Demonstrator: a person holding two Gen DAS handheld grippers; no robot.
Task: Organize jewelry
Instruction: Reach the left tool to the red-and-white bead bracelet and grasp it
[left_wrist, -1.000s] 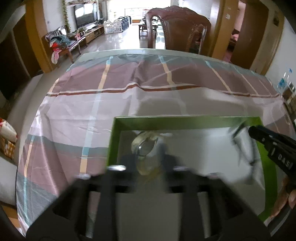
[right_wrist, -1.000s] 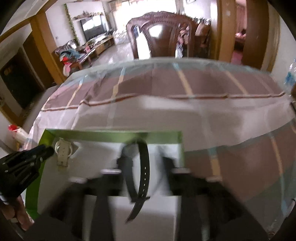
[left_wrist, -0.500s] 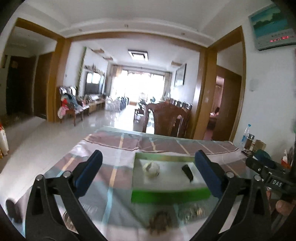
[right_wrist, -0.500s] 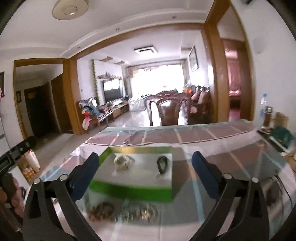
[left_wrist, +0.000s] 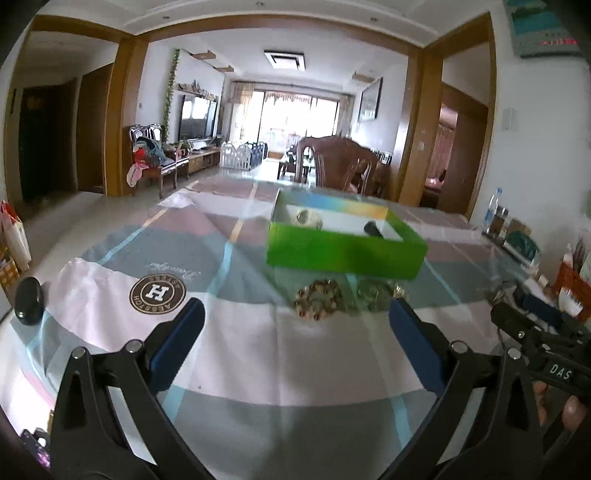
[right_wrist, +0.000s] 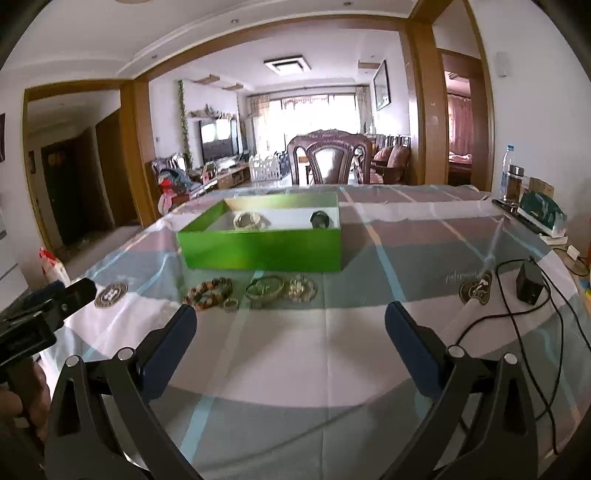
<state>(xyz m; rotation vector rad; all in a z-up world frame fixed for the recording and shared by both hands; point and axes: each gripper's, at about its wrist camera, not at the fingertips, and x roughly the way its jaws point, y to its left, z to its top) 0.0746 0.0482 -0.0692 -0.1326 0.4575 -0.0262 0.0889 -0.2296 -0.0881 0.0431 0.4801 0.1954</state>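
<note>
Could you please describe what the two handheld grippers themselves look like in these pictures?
Both match: the left gripper and the right gripper have black angular frames with silver rivets and two fingers faced with dark blue pads. Seen from the left camera, the right gripper's black body bears white letters "DAS". No sleeves or cables on them are visible.

1 green box (right_wrist: 258, 251) w/ 2 watches (right_wrist: 251, 220) inside (4 bracelets (right_wrist: 208, 290) out front).
</note>
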